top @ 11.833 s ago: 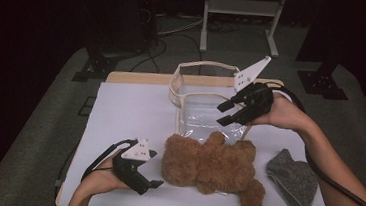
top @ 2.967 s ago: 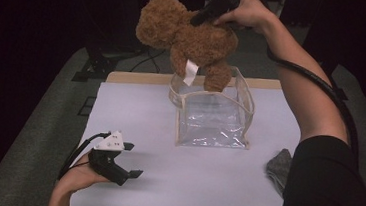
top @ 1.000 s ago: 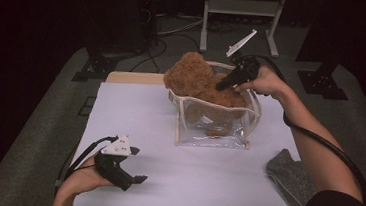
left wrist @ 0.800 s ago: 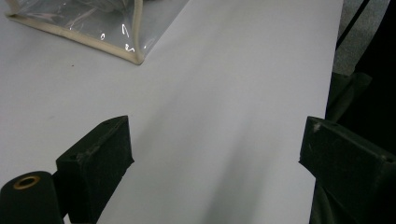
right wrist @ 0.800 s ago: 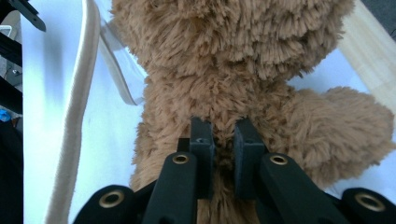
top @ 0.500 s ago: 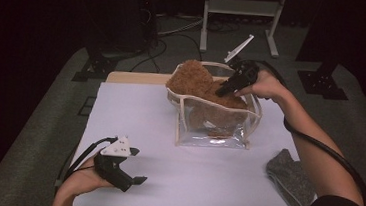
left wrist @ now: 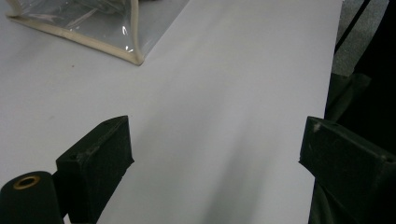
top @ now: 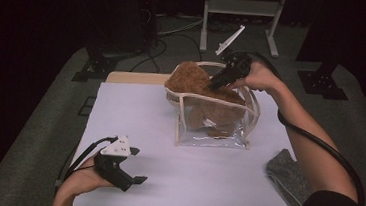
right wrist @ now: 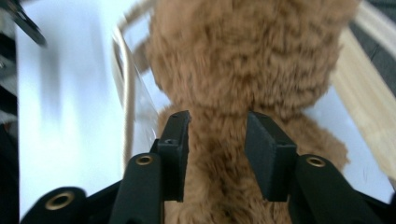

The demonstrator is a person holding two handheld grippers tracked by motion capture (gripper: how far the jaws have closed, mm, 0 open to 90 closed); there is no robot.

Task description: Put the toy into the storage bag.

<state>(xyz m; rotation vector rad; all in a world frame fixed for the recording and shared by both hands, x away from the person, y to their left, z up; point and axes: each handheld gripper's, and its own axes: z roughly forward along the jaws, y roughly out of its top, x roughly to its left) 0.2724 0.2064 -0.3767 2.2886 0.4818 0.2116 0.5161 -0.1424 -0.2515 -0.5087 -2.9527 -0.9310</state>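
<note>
A brown teddy bear (top: 203, 87) is seen standing in a clear plastic bag (top: 213, 131) with cream trim, its head and shoulders above the rim. The bag is placed on the white worktop (top: 167, 147), towards twelve o'clock from the centre. The right tool (top: 214, 84) is held over the bag at the bear's back; in the right gripper view its jaws have just been opening and are set either side of the bear's fur (right wrist: 243, 84), whether still pressing cannot be told. The left tool (top: 136, 181) is rested at seven o'clock on the worktop, jaws spread wide with nothing between them. A grey cloth (top: 287, 175) lies at four o'clock.
</note>
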